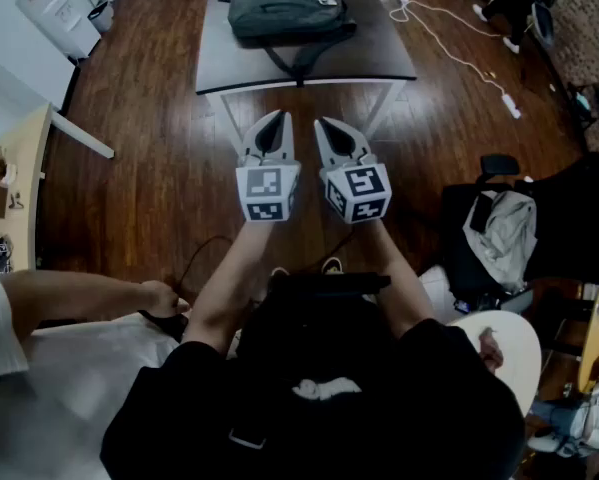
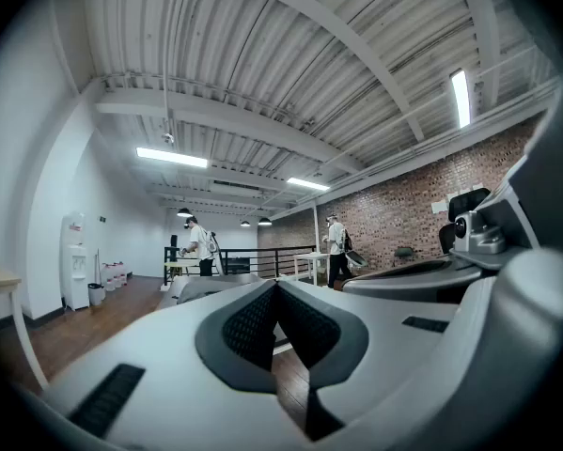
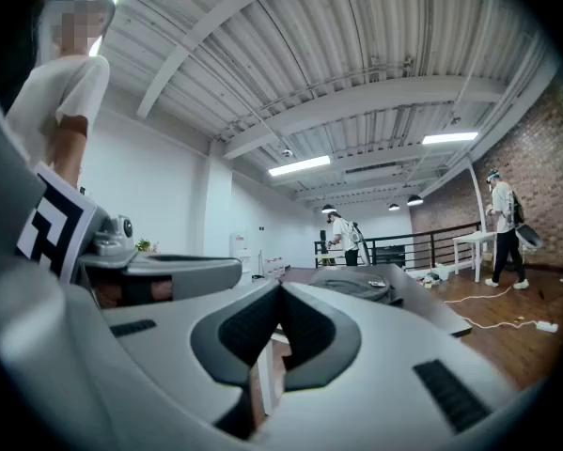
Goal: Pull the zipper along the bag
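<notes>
A dark grey-green bag (image 1: 287,12) lies flat on a grey table (image 1: 379,60) ahead of me, straps hanging over the near edge. Both grippers hover side by side over the wooden floor, well short of the table. My left gripper (image 1: 273,124) has its jaws together with nothing between them; its own view shows the dark pads (image 2: 255,325) meeting. My right gripper (image 1: 334,130) is likewise shut and empty. In the right gripper view the bag (image 3: 356,284) appears low on the tabletop beyond the closed pads (image 3: 309,327).
A white power cable (image 1: 449,38) runs across the floor right of the table. An office chair with clothes (image 1: 499,230) stands at the right, a white water dispenser (image 1: 59,13) at the far left. A person's arm (image 1: 79,298) rests at my left. Two people (image 2: 201,242) stand far off.
</notes>
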Motion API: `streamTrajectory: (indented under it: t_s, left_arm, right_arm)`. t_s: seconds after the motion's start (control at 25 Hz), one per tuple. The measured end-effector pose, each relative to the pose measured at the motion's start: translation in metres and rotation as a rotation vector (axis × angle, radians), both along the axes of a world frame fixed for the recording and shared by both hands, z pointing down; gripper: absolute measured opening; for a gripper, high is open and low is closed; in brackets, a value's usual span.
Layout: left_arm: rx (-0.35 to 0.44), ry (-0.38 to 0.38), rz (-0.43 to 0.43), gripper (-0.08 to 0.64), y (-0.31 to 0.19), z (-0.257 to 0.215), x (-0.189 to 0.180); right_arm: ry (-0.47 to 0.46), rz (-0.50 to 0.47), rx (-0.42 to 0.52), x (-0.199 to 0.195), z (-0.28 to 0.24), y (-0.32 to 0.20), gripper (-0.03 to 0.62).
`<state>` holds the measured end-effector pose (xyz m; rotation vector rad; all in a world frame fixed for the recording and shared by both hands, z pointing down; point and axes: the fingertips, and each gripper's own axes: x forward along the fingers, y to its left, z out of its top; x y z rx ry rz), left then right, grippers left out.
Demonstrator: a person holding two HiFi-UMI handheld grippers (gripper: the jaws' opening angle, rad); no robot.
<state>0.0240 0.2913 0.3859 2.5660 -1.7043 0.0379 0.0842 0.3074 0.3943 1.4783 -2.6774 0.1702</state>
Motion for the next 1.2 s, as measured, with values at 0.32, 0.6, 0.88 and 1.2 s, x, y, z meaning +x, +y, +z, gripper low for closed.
streamTrajectory:
  t_s: [0.32, 0.6, 0.88, 1.2]
  left_arm:
    - [0.024, -0.02, -0.026, -0.008, -0.044, 0.004, 0.017]
    - [0.022, -0.035, -0.077, -0.008, -0.085, 0.004, 0.03]
    - [0.02, -0.048, -0.1, -0.008, -0.122, 0.005, 0.053]
    - [0.017, -0.074, -0.129, -0.008, -0.135, 0.002, 0.069]
  right_arm:
    - [-0.018, -0.034, 0.044, 0.017, -0.001, -0.044, 0.011]
    - [-0.017, -0.082, 0.045, 0.034, 0.005, -0.086, 0.011]
    - [-0.032, -0.115, 0.048, 0.056, 0.005, -0.125, 0.011]
    - [-0.05, -0.138, 0.039, 0.072, 0.006, -0.141, 0.011]
